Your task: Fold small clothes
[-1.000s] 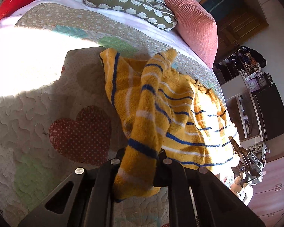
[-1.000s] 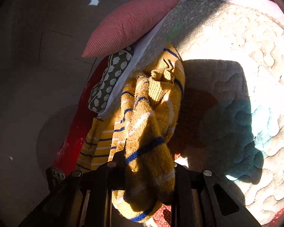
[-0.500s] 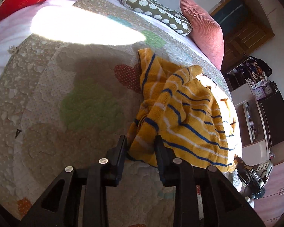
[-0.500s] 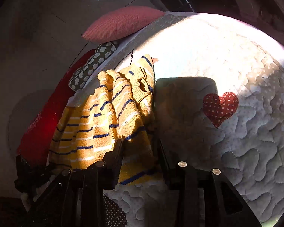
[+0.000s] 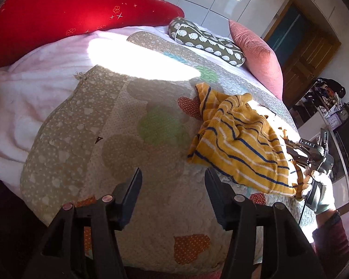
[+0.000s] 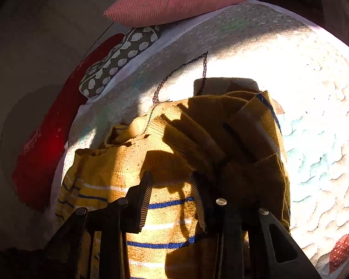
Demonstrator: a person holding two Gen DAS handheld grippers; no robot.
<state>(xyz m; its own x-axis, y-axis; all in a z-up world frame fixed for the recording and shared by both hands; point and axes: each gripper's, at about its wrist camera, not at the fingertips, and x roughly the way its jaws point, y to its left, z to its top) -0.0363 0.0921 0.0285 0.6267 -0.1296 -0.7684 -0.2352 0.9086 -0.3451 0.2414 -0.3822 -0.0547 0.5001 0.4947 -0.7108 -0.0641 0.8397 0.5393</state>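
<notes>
A yellow knit sweater [image 5: 242, 144] with blue and white stripes lies bunched on the quilted bedspread [image 5: 118, 121]. My left gripper [image 5: 173, 186] is open and empty, held above the quilt to the left of the sweater and apart from it. My right gripper [image 6: 172, 197] hovers just over the sweater [image 6: 165, 153], its jaws apart with striped cloth showing between them but not pinched. In the left wrist view the right gripper [image 5: 297, 153] sits at the sweater's far right edge, held by a gloved hand.
A red cushion [image 5: 65, 16], a green patterned bolster [image 5: 207, 41] and a pink pillow [image 5: 258, 55] line the head of the bed. A pink-white blanket [image 5: 30, 93] lies at the left. Shelves and a wooden door [image 5: 307, 48] stand past the bed's right side.
Both grippers let go of the sweater, which now lies on the quilt. My left gripper opened and drew back to the left. My right gripper opened and stays low over the cloth.
</notes>
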